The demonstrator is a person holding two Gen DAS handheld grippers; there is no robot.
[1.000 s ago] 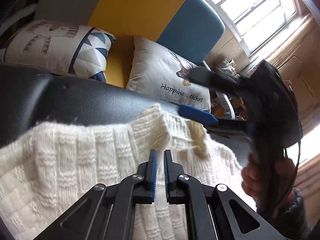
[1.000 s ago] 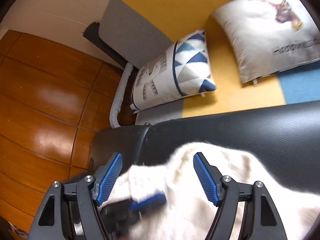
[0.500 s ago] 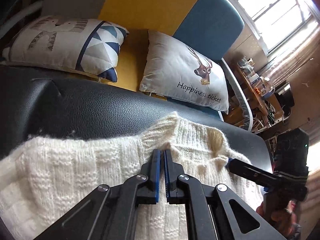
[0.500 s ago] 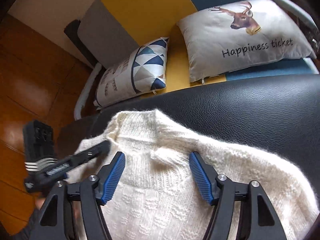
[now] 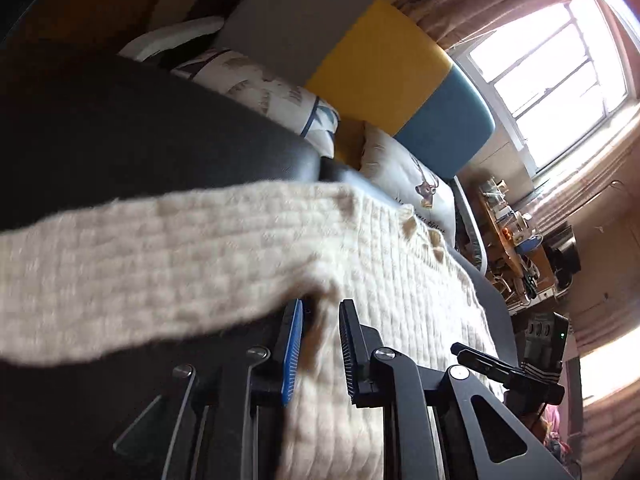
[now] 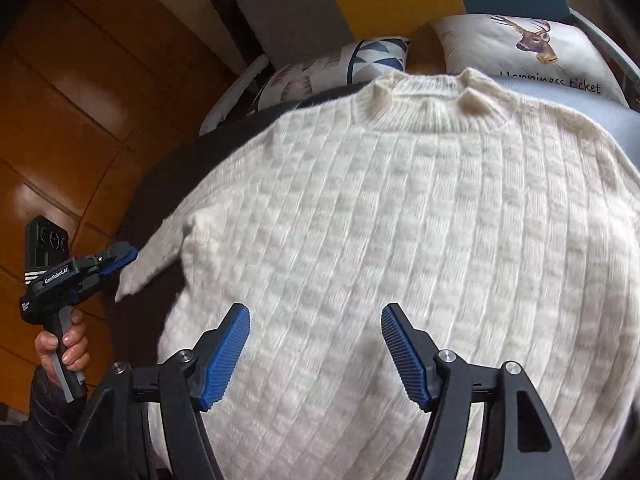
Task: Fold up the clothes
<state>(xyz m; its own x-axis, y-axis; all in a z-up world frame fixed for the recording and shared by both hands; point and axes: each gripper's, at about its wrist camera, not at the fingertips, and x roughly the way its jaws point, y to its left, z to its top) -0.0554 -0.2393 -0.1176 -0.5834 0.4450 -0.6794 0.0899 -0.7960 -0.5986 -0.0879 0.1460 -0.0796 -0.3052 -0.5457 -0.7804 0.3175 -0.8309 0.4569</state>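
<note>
Folding has only just begun: the cream chunky-knit sweater [image 6: 400, 220] lies face-up and spread on the black leather surface [image 5: 140, 140], collar at the far end toward the sofa cushions, and its left sleeve [image 6: 156, 256] sticks out toward the near-left edge. The left gripper [image 5: 318, 344] has its fingers drawn narrow around the knit where that sleeve meets the body (the sleeve itself is motion-blurred across the left wrist view), so the grip looks taken, though whether the pads truly pinch the wool I cannot tell for certain. The right gripper [image 6: 316, 344] hovers over the lower chest of the sweater with its blue ribbed pads [image 6: 224, 356] spread wide and nothing between them. The next move probably calls for carrying the sleeve across the body toward the right, keeping it flat, while the right gripper steadies the torso. No containers are in view; nothing is held in anything.
</note>
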